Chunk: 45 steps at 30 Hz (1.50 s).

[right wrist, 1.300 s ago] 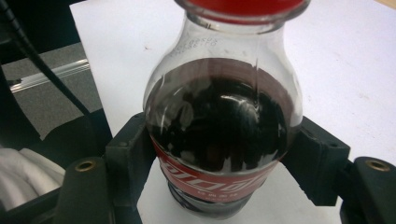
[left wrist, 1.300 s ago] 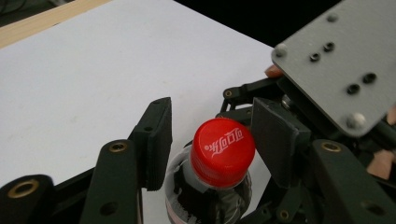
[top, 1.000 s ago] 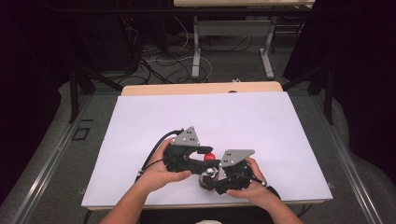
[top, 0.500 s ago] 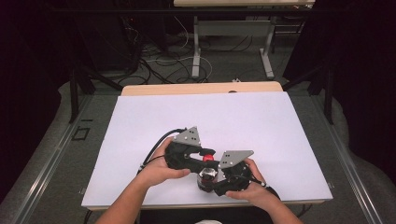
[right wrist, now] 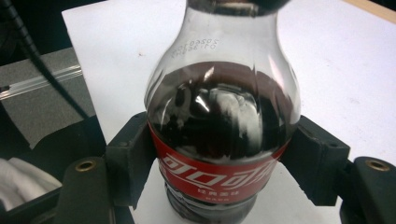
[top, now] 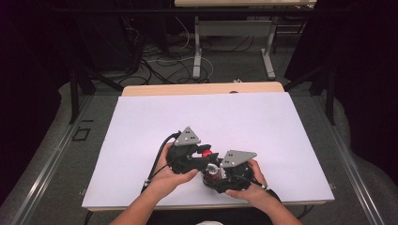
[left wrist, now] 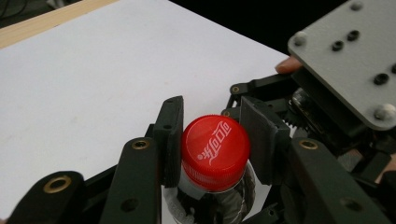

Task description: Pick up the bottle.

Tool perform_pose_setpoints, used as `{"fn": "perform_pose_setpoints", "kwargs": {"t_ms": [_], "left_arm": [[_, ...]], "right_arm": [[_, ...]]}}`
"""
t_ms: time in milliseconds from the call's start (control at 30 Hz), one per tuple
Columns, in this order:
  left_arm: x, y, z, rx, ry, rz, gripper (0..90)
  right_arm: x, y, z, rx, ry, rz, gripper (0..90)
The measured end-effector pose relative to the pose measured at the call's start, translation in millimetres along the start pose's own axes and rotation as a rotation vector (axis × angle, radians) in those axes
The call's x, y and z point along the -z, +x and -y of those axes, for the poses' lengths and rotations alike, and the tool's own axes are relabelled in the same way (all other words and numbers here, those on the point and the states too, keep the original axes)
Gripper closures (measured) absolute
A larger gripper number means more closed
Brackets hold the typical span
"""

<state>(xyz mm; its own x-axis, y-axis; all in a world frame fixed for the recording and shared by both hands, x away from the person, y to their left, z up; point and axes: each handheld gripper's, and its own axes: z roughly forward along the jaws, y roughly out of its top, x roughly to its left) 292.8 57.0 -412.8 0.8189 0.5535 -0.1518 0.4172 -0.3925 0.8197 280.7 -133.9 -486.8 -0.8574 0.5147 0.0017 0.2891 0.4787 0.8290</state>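
So here's the setup: a small clear plastic cola bottle with a red label [right wrist: 219,154] and dark drink inside stands upright near the front edge of the white table top [top: 234,122], right in front of the person, a bit right of centre.

The right gripper [right wrist: 219,163] has its two black jaws clamped on the bottle's body, one pad on each side at the level of the label band. In the right gripper view you can see the pads pressed flat against the plastic, with the bottle's shoulder and neck rising above them. From the high view the right gripper [top: 224,174] sits low by the table edge, its grey three-cornered plate on top, with the right hand [top: 248,185] wrapped around it.

The left gripper [left wrist: 212,149] comes in from the other side and higher up. Its jaws have just finished closing and now pinch the red screw cap with white lettering [left wrist: 215,147], a pad tight on either side of it. In the high view the left hand [top: 169,176] holds that gripper tilted toward the cap [top: 205,152], though it's pretty small there, so I can't really make out the contact from above.

The two grippers sit just beside each other, nearly touching.
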Motion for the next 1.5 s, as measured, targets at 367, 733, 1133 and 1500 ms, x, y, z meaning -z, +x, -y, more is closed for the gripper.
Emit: {"fn": "perform_pose_setpoints", "kwargs": {"t_ms": [367, 733, 1133, 1500], "left_arm": [[3.4, 2.8, -7.4, 0.003, -0.004, 0.017, 51.9], [7.3, 17.7, -14.4, -0.165, 0.084, 0.251, 49.1], [1.5, 20.8, -11.5, -0.216, 0.071, 0.272, 60.8], [-2.6, -10.5, -8.3, 0.022, 0.010, -0.082, 61.2]], "right_arm": [[0.5, -1.4, 1.4, -0.012, -0.019, -0.011, 30.4], [1.7, -1.0, 0.6, 0.002, -0.028, -0.057, 30.5], [1.2, 0.3, 0.6, 0.008, -0.017, -0.103, 30.6], [1.0, -0.2, 0.3, -0.014, -0.018, -0.009, 30.7]]}}
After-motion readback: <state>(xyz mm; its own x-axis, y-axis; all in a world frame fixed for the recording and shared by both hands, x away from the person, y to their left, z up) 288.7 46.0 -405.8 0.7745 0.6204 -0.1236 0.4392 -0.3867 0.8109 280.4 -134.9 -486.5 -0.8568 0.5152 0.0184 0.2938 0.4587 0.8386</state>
